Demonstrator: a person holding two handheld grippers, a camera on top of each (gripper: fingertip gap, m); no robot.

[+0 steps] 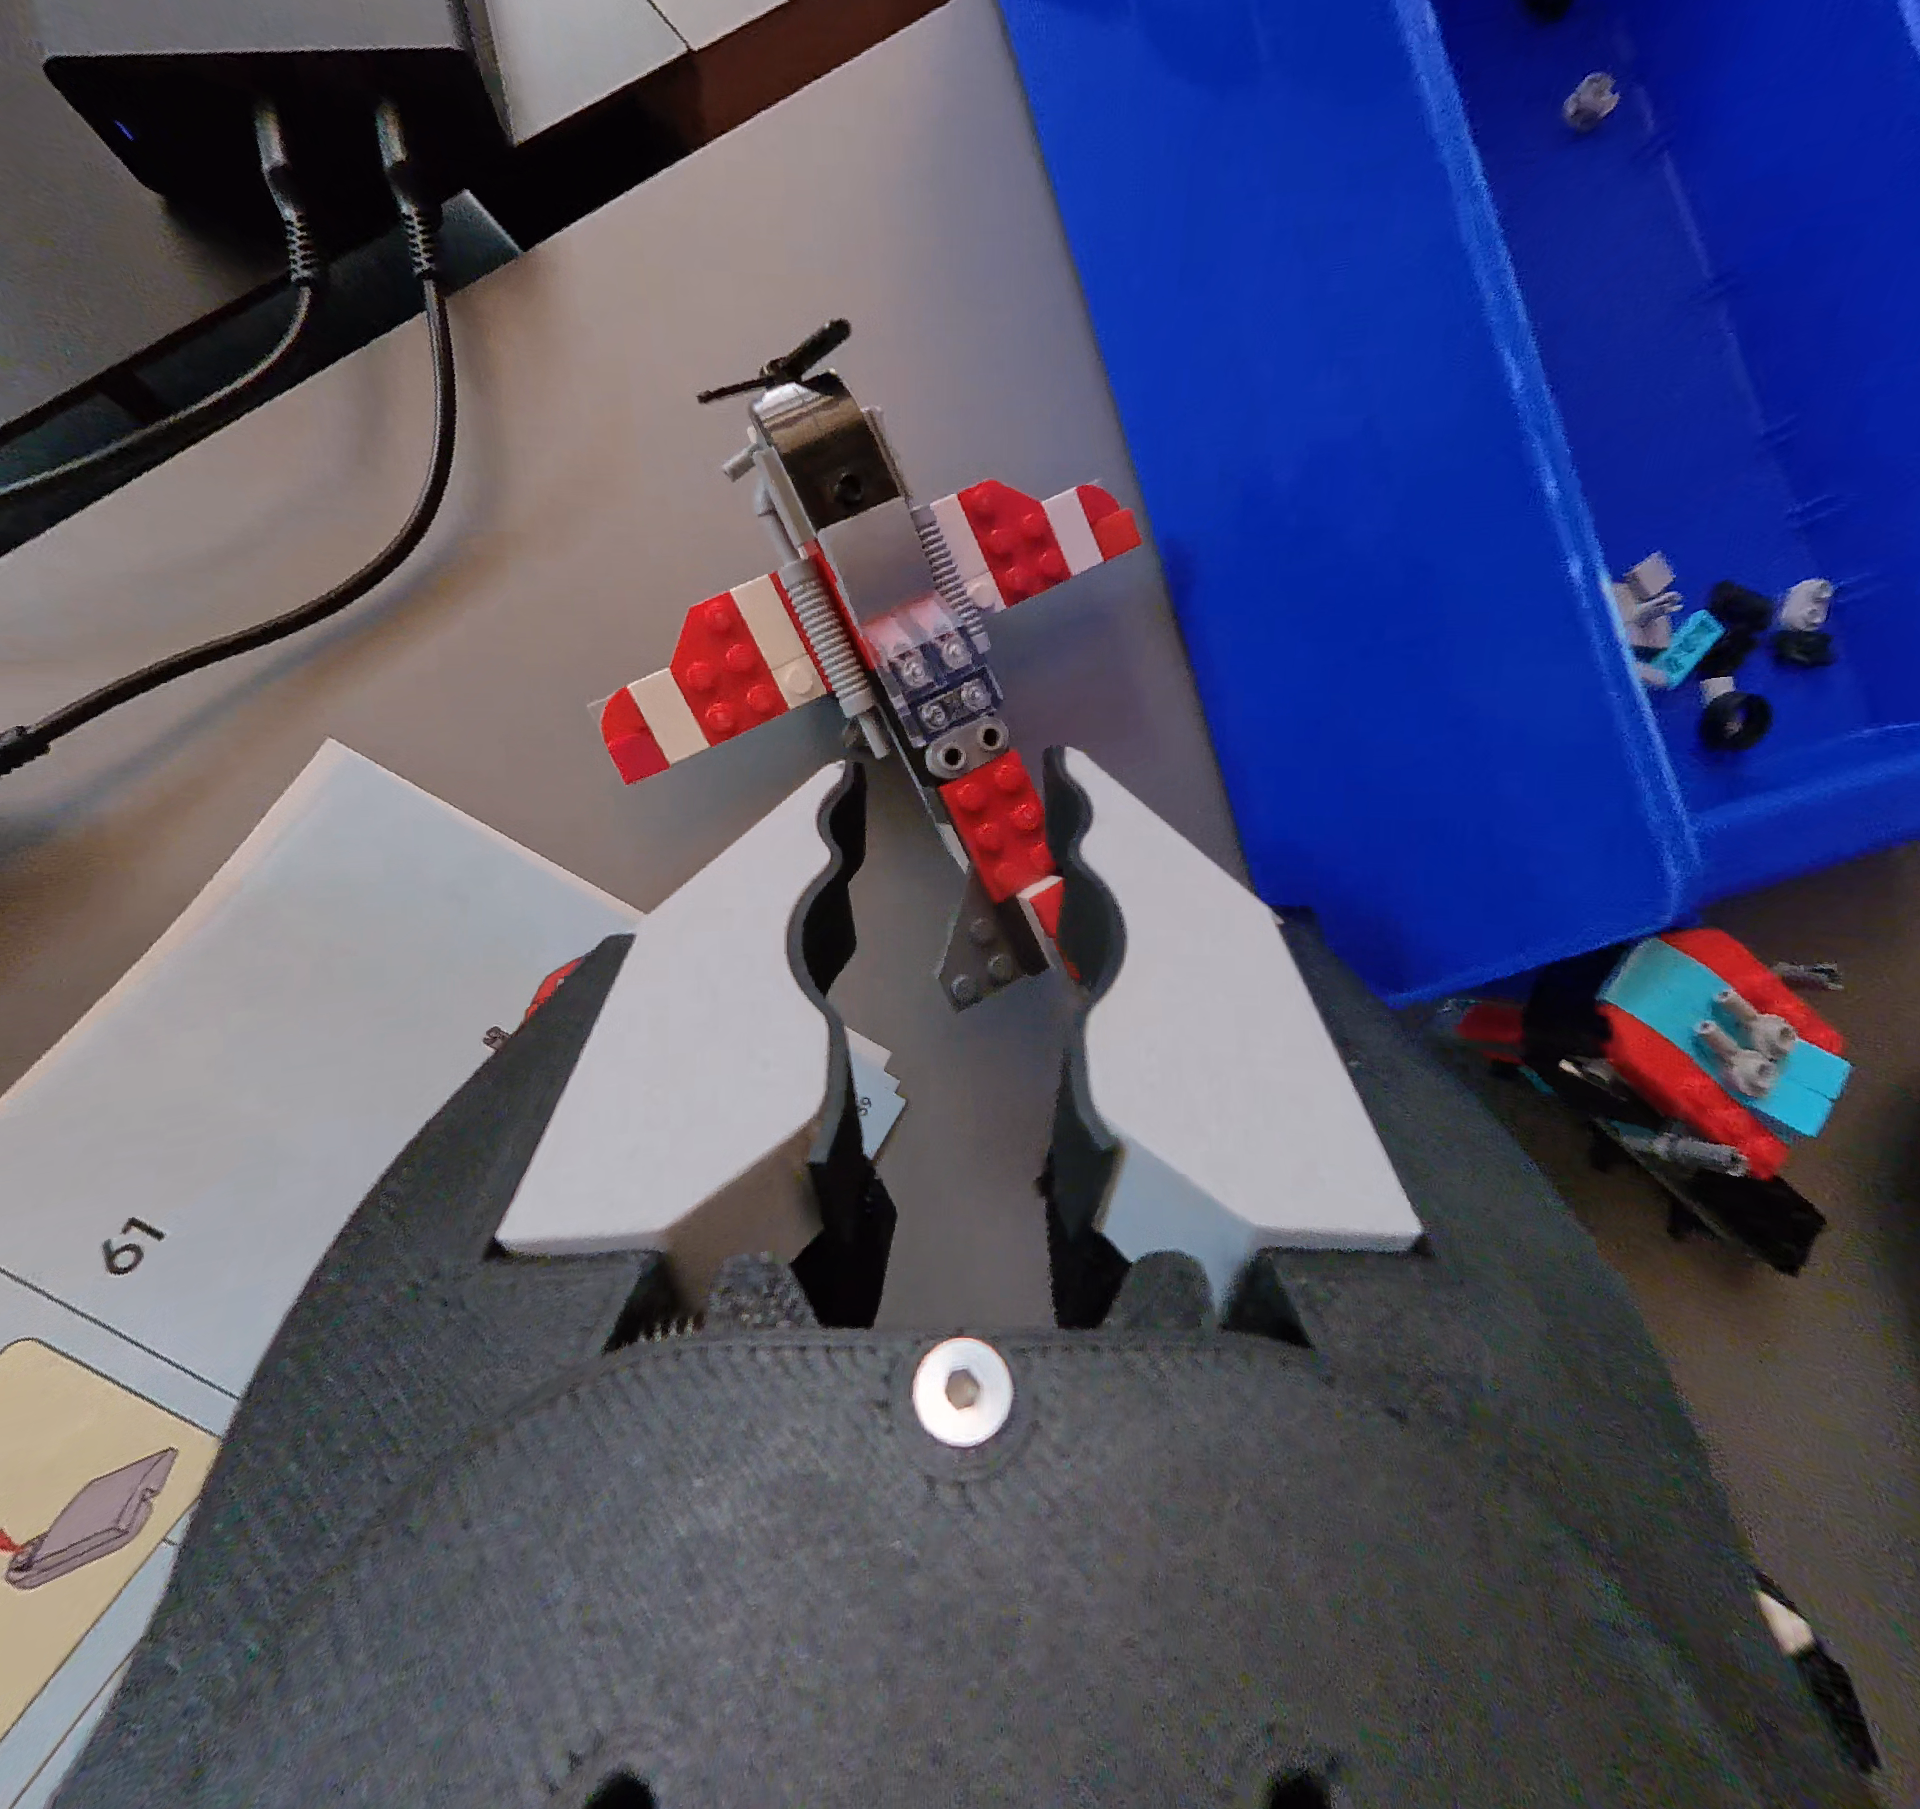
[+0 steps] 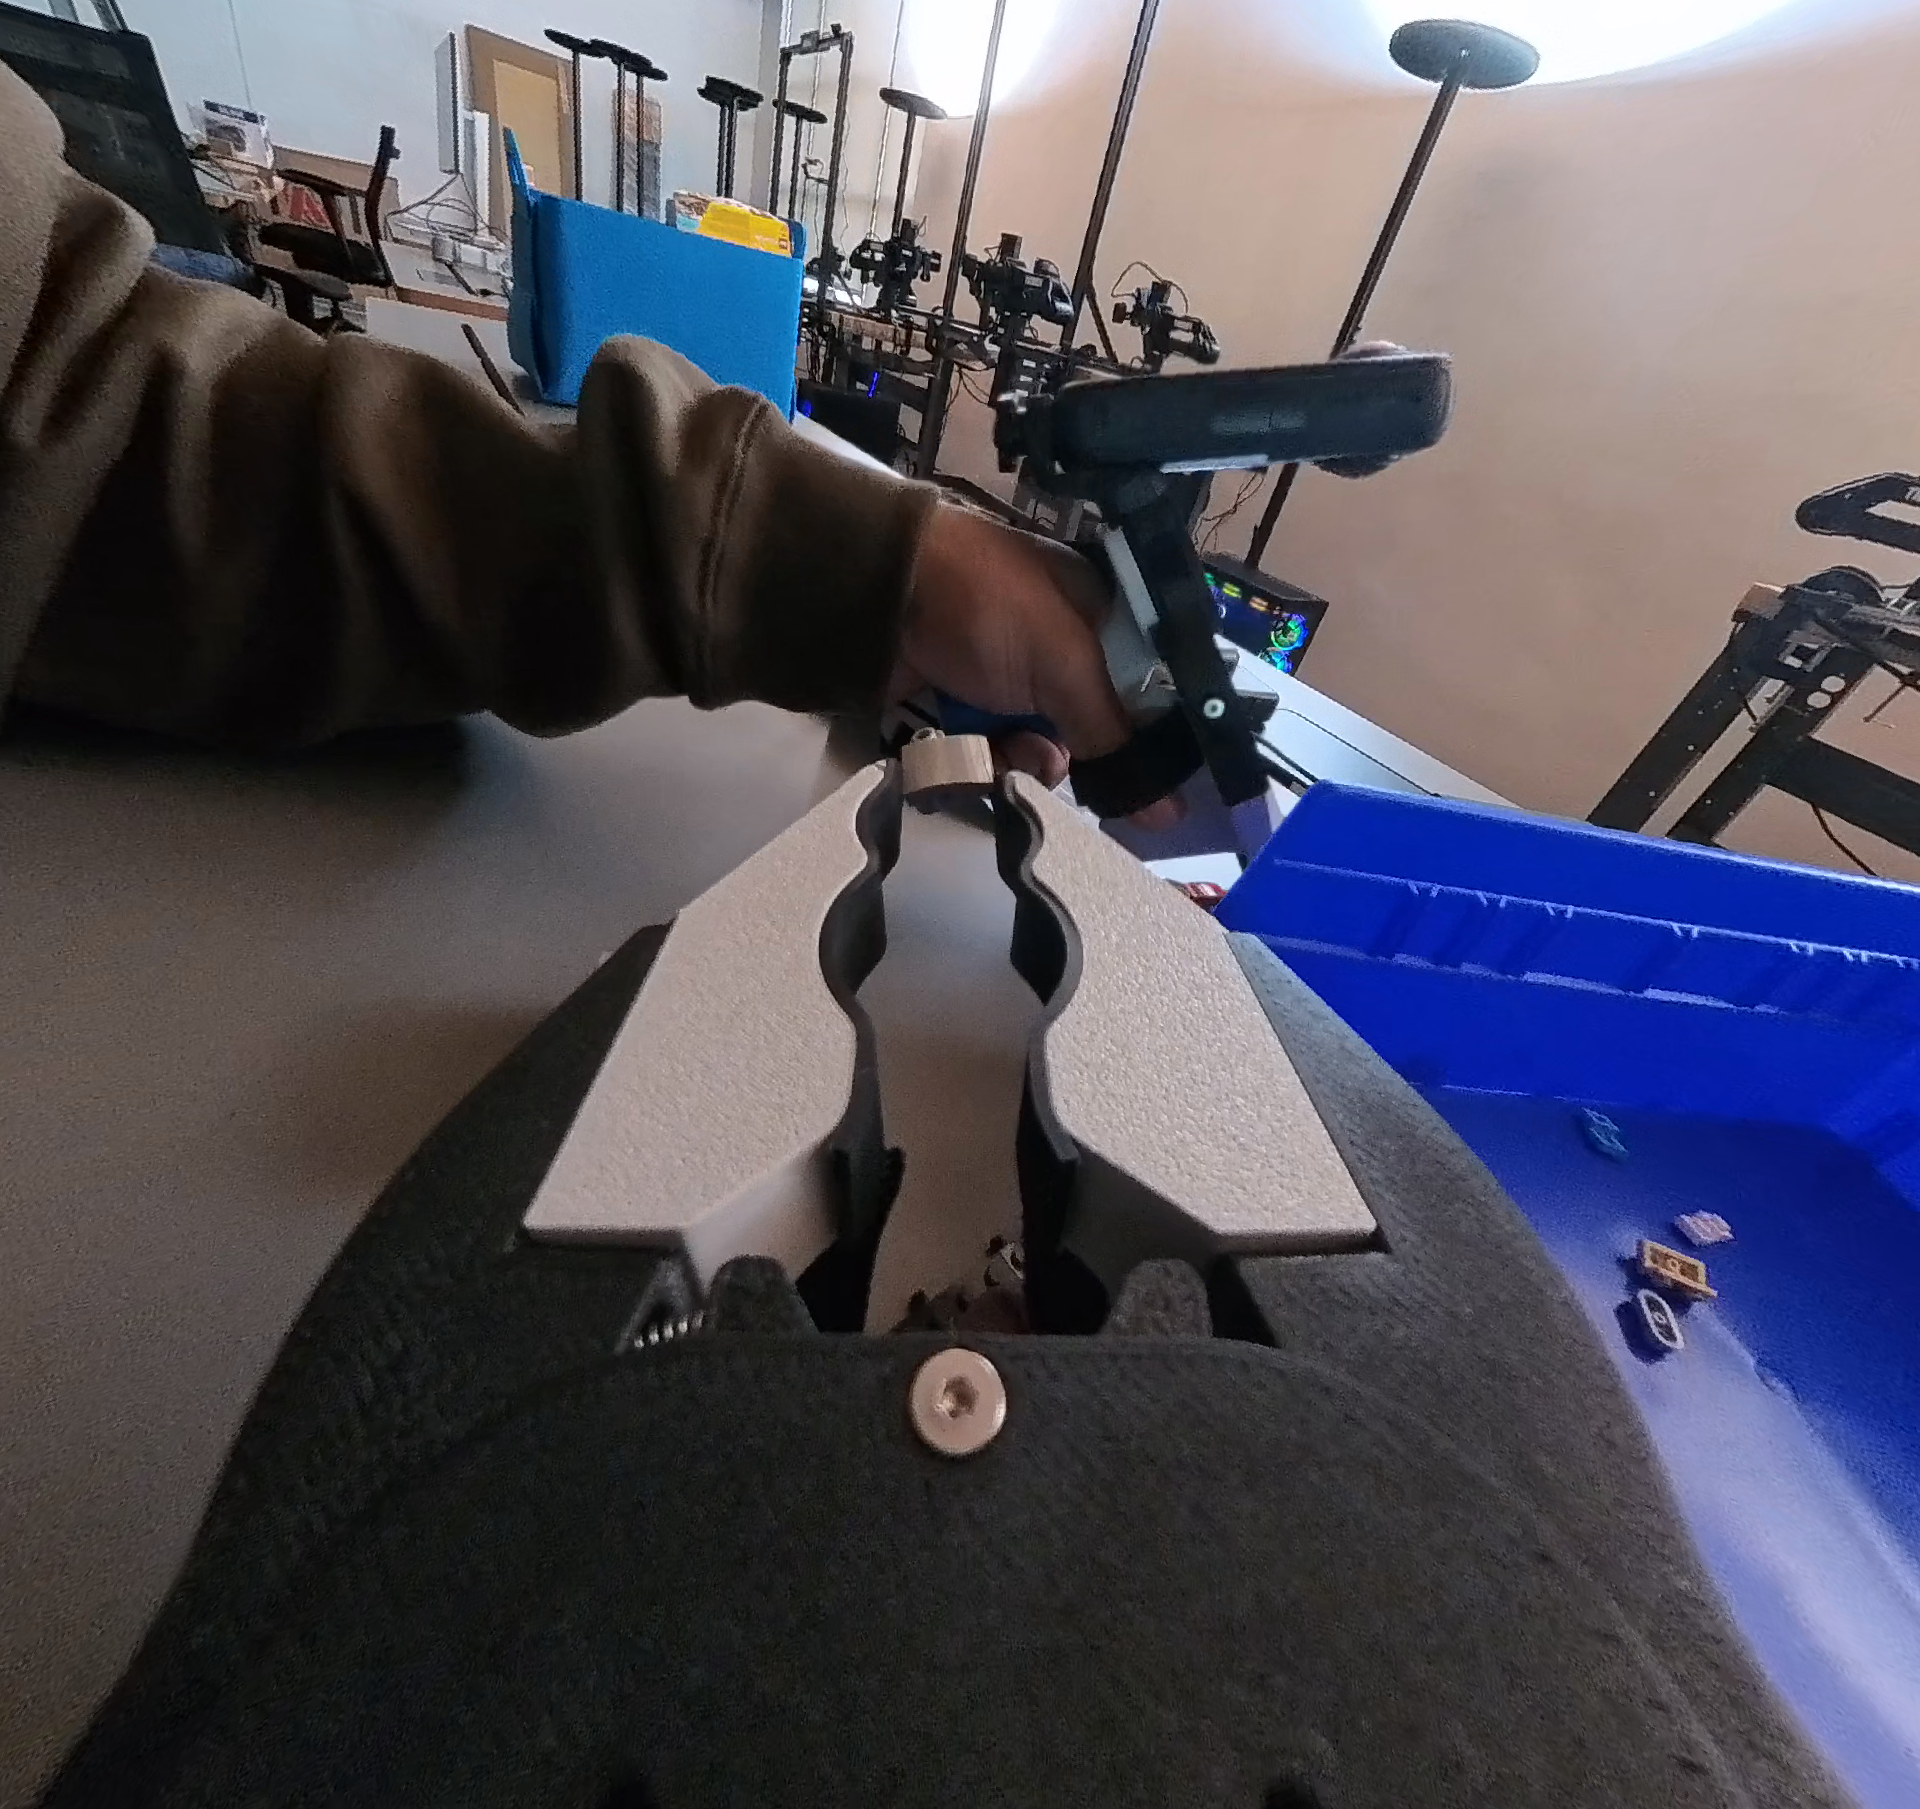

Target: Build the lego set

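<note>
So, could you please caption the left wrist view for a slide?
Red-and-white brick-built toy plane with its tail between the left gripper's parted fingers, beside a blue plastic bin.

Each of the 2 cameras sits just behind its own fingers and looks forward along them. The left wrist view tilts steeply down at the grey table (image 1: 582, 554), close above it, with a blue bin (image 1: 1299, 409) ahead to the right of the fingertips. The right wrist view lies low, almost level, facing across the room. Both views share the table (image 2: 260, 928) and the bin (image 2: 1558, 928); the right view also shows the left gripper (image 2: 1164, 637) ahead.
</note>
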